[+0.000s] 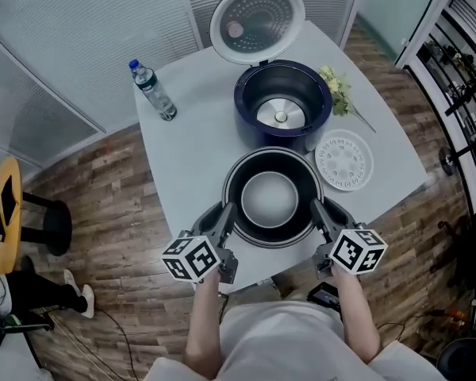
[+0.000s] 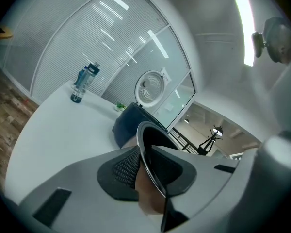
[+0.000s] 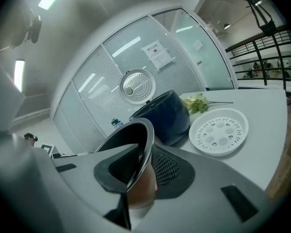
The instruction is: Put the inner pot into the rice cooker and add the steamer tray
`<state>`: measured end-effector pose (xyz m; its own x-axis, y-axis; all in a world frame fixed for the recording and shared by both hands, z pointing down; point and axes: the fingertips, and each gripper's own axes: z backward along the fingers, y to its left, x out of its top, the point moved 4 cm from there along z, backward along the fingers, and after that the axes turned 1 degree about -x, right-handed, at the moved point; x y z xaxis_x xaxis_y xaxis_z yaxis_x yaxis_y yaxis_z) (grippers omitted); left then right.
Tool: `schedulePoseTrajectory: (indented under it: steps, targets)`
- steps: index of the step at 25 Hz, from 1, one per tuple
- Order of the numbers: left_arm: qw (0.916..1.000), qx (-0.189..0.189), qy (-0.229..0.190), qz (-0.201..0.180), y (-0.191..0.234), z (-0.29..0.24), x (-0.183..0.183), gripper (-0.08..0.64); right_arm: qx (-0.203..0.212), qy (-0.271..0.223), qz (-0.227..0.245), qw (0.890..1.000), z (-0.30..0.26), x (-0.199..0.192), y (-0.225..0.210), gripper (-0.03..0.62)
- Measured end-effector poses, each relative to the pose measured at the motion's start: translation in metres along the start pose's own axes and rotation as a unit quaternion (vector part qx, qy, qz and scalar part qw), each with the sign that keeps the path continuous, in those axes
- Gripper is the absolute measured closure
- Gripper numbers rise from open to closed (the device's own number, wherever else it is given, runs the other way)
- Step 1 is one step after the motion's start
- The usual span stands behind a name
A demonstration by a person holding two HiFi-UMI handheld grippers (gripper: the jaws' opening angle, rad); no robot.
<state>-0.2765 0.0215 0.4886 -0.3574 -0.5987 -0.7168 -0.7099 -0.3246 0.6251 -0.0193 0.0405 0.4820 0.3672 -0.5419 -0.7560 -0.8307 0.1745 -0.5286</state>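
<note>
Inner pot (image 1: 271, 199), one, left gripper (image 1: 225, 214), right gripper (image 1: 318, 209), jaws clamping rim, one steamer tray (image 1: 344, 159)

The dark metal inner pot (image 1: 271, 199) is nearest, the navy rice cooker (image 1: 283, 101) behind it, the white perforated steamer tray (image 1: 344, 159) to the right, the clear plastic bottle (image 1: 153, 90) far left.

water bottle (image 1: 153, 91); leafy sprig (image 1: 338, 91)

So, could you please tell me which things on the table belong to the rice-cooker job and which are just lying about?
For the job: inner pot; rice cooker, lid open; steamer tray.
Just lying about: water bottle; leafy sprig.
</note>
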Motion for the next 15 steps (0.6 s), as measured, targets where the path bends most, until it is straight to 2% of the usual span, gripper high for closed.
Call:
schedulePoseTrajectory:
  steps: [15]
  targets:
    - [0.9976,-0.014,-0.063,-0.023,-0.037,0.039,0.037,0.489,0.057,-0.051,0.011,0.997,0.026,0.039,0.041,0.508]
